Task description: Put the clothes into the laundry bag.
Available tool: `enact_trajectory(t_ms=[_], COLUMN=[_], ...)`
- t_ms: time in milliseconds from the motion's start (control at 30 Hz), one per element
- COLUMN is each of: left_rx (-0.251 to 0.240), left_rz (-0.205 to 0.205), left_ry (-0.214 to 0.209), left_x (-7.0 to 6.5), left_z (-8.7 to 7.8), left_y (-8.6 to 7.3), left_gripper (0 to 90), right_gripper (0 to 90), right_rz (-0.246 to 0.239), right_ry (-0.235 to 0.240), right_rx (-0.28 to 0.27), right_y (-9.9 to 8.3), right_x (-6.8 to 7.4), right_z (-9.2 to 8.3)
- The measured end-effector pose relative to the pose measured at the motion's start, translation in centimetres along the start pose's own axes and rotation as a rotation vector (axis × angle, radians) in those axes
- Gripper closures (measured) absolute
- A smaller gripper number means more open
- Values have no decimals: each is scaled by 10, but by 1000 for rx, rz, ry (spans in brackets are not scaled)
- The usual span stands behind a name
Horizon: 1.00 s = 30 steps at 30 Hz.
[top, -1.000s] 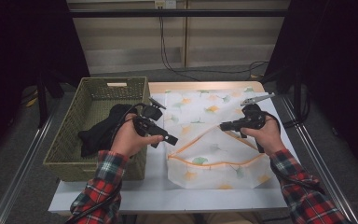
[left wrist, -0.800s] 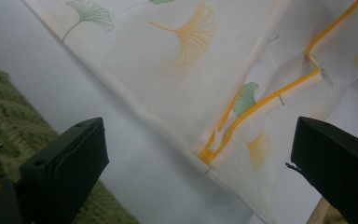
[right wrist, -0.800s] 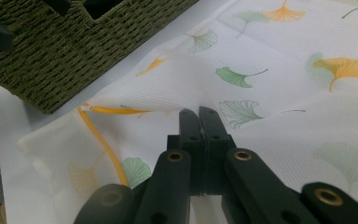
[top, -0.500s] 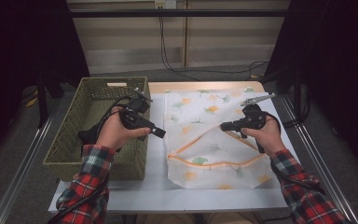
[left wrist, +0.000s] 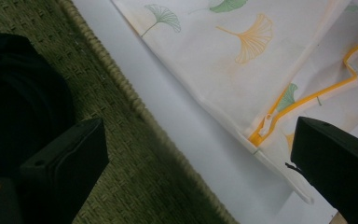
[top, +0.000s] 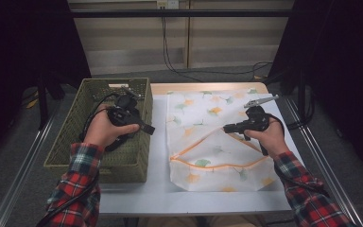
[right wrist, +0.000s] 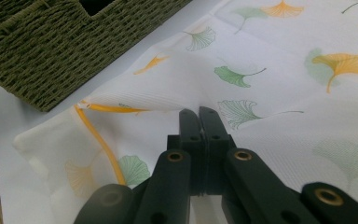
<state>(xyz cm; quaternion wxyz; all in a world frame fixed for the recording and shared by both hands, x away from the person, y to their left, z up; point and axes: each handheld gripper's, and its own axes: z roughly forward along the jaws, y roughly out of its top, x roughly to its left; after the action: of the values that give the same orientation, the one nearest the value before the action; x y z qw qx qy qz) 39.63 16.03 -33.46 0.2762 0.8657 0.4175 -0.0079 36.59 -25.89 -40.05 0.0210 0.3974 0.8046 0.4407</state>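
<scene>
Laundry bag (top: 212,142), white mesh, leaf print, orange zip: flat on the counter (top: 158,142), right of centre. Right tongs (right wrist: 199,112): clenched on the bag's upper layer, lifting it. Left tongs (top: 150,129): released, empty, above the right rim of the wicker basket (top: 75,142) at the counter's left edge.

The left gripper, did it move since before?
Yes. The left gripper went left, from over the bag to over the basket.
</scene>
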Motion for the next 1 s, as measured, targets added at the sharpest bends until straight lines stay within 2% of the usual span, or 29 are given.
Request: enact_trajectory(t_ms=[233, 300, 500, 533, 700, 1000], left_rx=[1, 0, 19, 13, 5, -23], left_rz=[-29, -41, -68, -86, -108, -102], left_ry=[18, 34, 33, 38, 45, 67], left_x=[16, 21, 39, 41, 55, 71], left_z=[-3, -4, -3, -2, 2, 3], left_y=[-5, -8, -16, -18, -25, -30], left_gripper=[34, 34, 34, 34, 34, 38], right_gripper=[900, 900, 900, 900, 900, 900], right_rz=[-1, 2, -1, 1, -1, -4], right_ry=[-2, -2, -2, -3, -4, -4], right_rx=[7, 6, 13, 13, 17, 20], right_y=[-1, -1, -2, -2, -3, -4], right_x=[1, 1, 0, 0, -1, -1], right_z=[1, 1, 2, 2, 3, 4])
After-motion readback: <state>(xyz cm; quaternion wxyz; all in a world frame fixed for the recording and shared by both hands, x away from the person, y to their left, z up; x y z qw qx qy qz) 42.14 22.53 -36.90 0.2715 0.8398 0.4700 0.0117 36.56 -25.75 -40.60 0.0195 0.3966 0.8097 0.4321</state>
